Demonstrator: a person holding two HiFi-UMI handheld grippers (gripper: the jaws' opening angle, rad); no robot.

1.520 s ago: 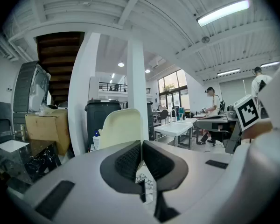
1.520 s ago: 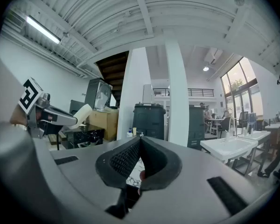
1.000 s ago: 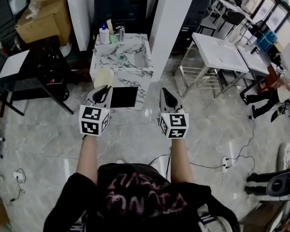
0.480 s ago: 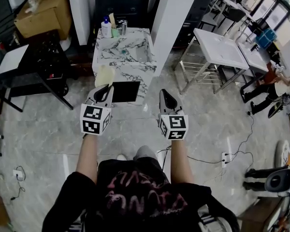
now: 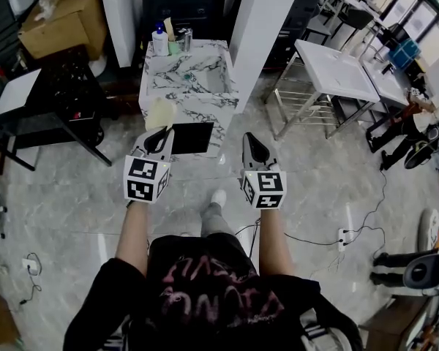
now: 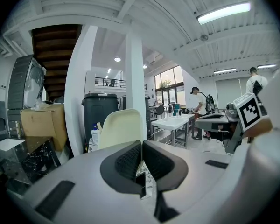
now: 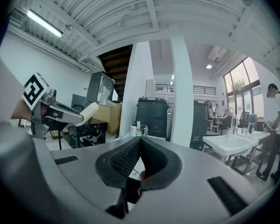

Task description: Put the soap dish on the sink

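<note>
My left gripper (image 5: 159, 134) is shut on a pale yellow soap dish (image 5: 160, 113), which sticks out forward past the fingertips. In the left gripper view the soap dish (image 6: 121, 126) rises upright above the closed jaws of the left gripper (image 6: 141, 144). A marble sink (image 5: 168, 82) stands ahead on the floor, with a pump bottle (image 5: 159, 42) and cups at its back edge. The dish hangs over the sink's near left corner in the head view. My right gripper (image 5: 251, 142) is held level beside the left one, shut and empty; the right gripper (image 7: 140, 142) shows its jaws meeting.
A white pillar (image 5: 262, 20) stands right of the sink. A white basin on a metal frame (image 5: 331, 72) is further right. A black table (image 5: 51, 115) and cardboard box (image 5: 58, 24) are at the left. Cables (image 5: 314, 241) lie on the floor.
The person has stepped towards the sink, and a foot now shows below the grippers. Both grippers keep the same pose, the left one still holding the soap dish.
</note>
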